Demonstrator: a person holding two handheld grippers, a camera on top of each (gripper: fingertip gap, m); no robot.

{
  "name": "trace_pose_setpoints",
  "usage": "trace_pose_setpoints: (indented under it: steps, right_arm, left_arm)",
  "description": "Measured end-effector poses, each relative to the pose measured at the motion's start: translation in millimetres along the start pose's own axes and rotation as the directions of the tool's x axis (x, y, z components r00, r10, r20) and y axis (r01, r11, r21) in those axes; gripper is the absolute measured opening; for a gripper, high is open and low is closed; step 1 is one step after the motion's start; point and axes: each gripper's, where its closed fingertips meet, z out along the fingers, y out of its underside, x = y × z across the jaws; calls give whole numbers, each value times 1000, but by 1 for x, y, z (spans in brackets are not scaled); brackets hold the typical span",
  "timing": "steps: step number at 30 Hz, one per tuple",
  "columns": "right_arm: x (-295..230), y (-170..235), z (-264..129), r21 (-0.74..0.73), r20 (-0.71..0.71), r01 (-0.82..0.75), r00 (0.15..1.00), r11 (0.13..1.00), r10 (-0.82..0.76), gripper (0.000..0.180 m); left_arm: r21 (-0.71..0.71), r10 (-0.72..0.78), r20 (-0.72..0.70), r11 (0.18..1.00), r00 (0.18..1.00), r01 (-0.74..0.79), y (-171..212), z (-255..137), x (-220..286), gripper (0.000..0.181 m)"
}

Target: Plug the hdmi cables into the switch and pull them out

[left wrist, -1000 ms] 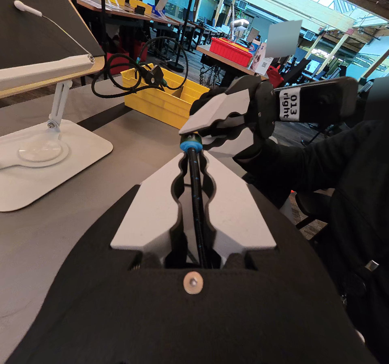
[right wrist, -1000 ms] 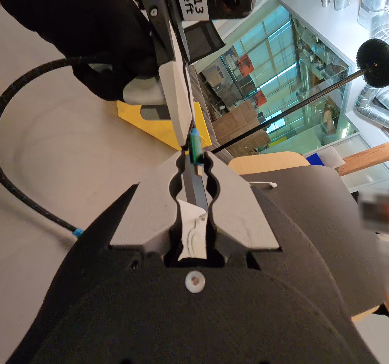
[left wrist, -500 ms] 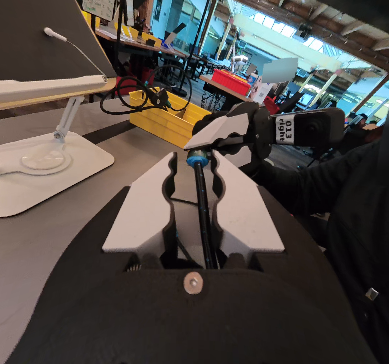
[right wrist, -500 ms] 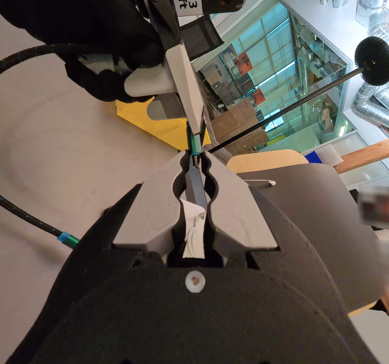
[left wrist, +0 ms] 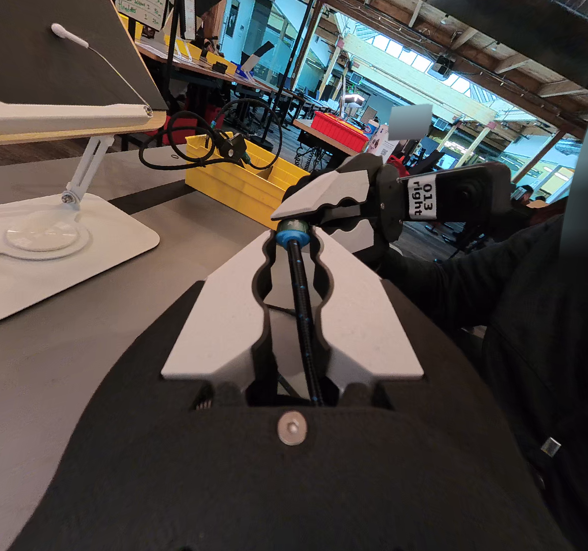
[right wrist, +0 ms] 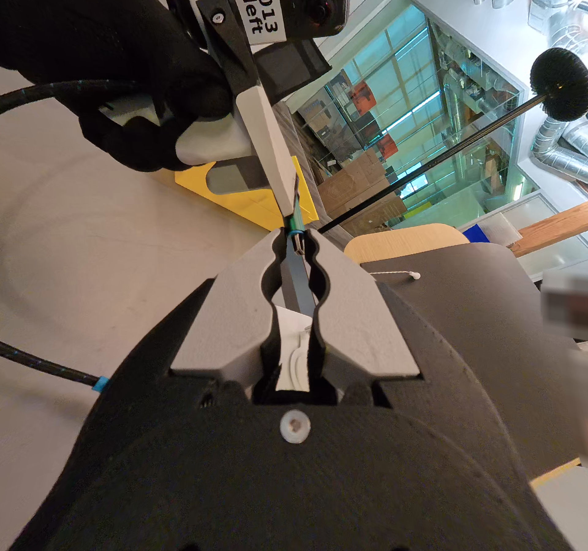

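A black braided hdmi cable (left wrist: 300, 297) runs up between the fingers of my left gripper (left wrist: 292, 235). Its plug (left wrist: 291, 228), with a blue and green collar, sits at the fingertips. The left jaws stand a little apart around it. My right gripper (left wrist: 280, 217) comes in from the right and pinches the plug's front. In the right wrist view the plug's metal end (right wrist: 298, 244) sits between the tips of my right gripper (right wrist: 294, 239), which is shut on it. A small black box with cables (left wrist: 234, 149), perhaps the switch, rests on a yellow bin.
The yellow bin (left wrist: 241, 188) stands on the grey table behind the grippers. A white stand (left wrist: 63, 233) holding a tilted dark board is at the left. A second cable end with a blue collar (right wrist: 98, 383) lies on the table. A dark sleeve (left wrist: 477, 281) fills the right. My left and right fingertips are right by each other.
My left jaws opened from their tight hold on the cable and slid up, so the plug collar now sits at their tips. The right gripper kept its hold on the plug.
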Motion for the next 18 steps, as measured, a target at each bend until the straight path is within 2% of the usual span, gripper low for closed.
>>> trace_pose_setpoints:
  steps: [4,6,11,18]
  right_arm:
    - [-2,4,1,-11,37,-9,999,1000,10,10]
    - [0,10,-1,-22,58,-11,998,1000,12,20]
    - [3,38,-7,-75,160,-159,973,984,169,31]
    - [-42,118,-7,-378,326,-242,868,894,373,33]
  left_arm:
    - [-23,29,45,999,999,-28,3,0,-4,19]
    - [-14,27,60,1000,998,-26,2,-3,-6,19]
    - [-61,71,109,996,991,-65,6,-10,-10,19]
    - [-81,114,146,991,983,-103,0,-28,-16,19]
